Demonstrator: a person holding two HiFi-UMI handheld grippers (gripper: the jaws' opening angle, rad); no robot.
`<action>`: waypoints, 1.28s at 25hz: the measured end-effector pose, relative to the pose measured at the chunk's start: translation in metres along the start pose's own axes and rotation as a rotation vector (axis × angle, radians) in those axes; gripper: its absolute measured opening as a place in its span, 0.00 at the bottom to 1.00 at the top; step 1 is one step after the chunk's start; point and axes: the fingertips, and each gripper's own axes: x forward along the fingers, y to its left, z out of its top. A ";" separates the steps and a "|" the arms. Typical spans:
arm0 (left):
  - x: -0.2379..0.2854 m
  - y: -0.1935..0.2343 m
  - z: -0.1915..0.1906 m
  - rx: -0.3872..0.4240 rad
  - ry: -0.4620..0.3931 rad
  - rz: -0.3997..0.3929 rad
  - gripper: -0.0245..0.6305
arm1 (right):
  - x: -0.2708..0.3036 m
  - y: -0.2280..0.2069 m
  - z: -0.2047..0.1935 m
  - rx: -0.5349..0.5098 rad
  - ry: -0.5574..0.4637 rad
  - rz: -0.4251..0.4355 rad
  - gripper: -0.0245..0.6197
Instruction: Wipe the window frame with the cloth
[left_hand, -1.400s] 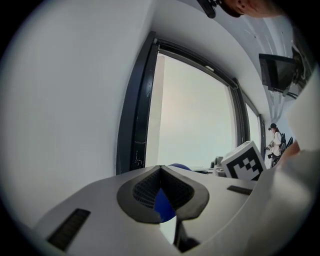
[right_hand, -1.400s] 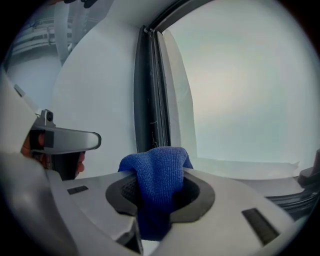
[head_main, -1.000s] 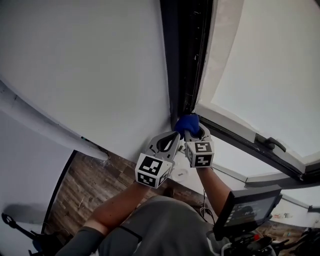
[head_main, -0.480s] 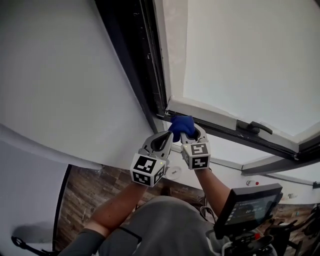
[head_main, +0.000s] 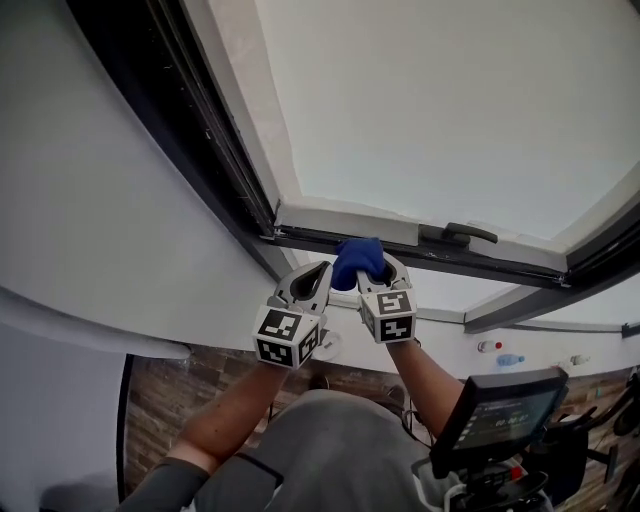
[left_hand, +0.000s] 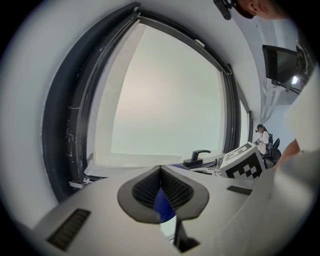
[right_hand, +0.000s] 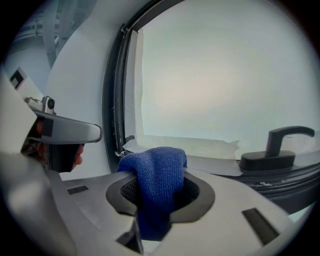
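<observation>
The blue cloth (head_main: 357, 261) is bunched in my right gripper (head_main: 375, 268), which is shut on it and holds it against the window's dark lower frame rail (head_main: 320, 240). It sits just right of the frame's bottom corner and left of the black handle (head_main: 458, 235). In the right gripper view the cloth (right_hand: 157, 175) drapes over the pads, with the frame (right_hand: 114, 100) upright behind. My left gripper (head_main: 322, 272) is shut right beside it, tips near the cloth. In the left gripper view a sliver of blue shows low between the closed pads (left_hand: 150, 190).
The white sash (head_main: 340, 218) and frosted pane fill the upper right. A grey wall (head_main: 100, 250) lies to the left, with wood flooring (head_main: 165, 400) below it. A screen on a stand (head_main: 495, 410) is at lower right. A distant person (left_hand: 261, 137) stands far right.
The view has swung, so the frame corner shifted left. Both grippers and the cloth have slid from the corner a little rightward along the bottom rail toward the handle.
</observation>
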 end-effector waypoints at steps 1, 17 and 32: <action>0.006 -0.007 0.001 0.002 0.002 -0.010 0.05 | -0.006 -0.010 -0.001 0.003 -0.001 -0.012 0.22; 0.096 -0.154 0.010 0.045 0.024 -0.203 0.05 | -0.109 -0.155 -0.023 0.081 -0.022 -0.195 0.22; 0.163 -0.289 0.009 0.087 0.037 -0.376 0.05 | -0.207 -0.294 -0.043 0.141 -0.038 -0.391 0.22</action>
